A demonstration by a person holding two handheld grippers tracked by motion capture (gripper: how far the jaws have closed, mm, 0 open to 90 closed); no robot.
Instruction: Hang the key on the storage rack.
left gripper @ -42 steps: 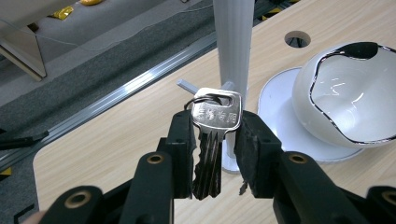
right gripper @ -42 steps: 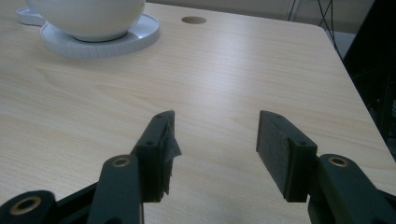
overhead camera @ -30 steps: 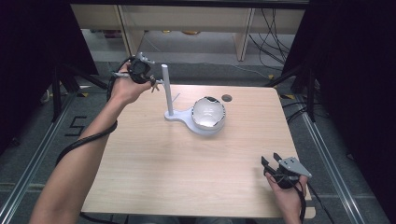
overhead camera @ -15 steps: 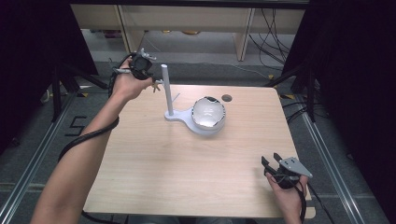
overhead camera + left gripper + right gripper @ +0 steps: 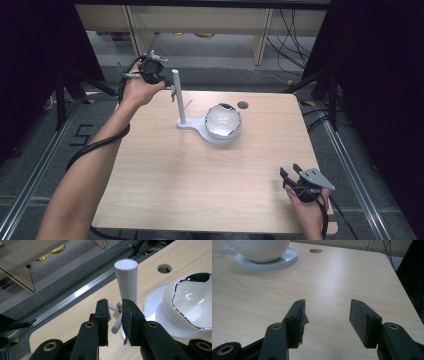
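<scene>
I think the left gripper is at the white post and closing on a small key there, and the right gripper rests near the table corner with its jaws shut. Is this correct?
One detail is wrong. The right gripper has its jaws wide open with nothing between them, as the right gripper view shows. The rest holds: the left gripper is nearly closed around a small key by the white post.

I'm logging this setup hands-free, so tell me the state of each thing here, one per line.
Left gripper: jaws nearly shut around a small key by the post's peg.
Right gripper: open, holding nothing, above the table.
White post: upright.
Bowl: on its round base, tilted.
</scene>
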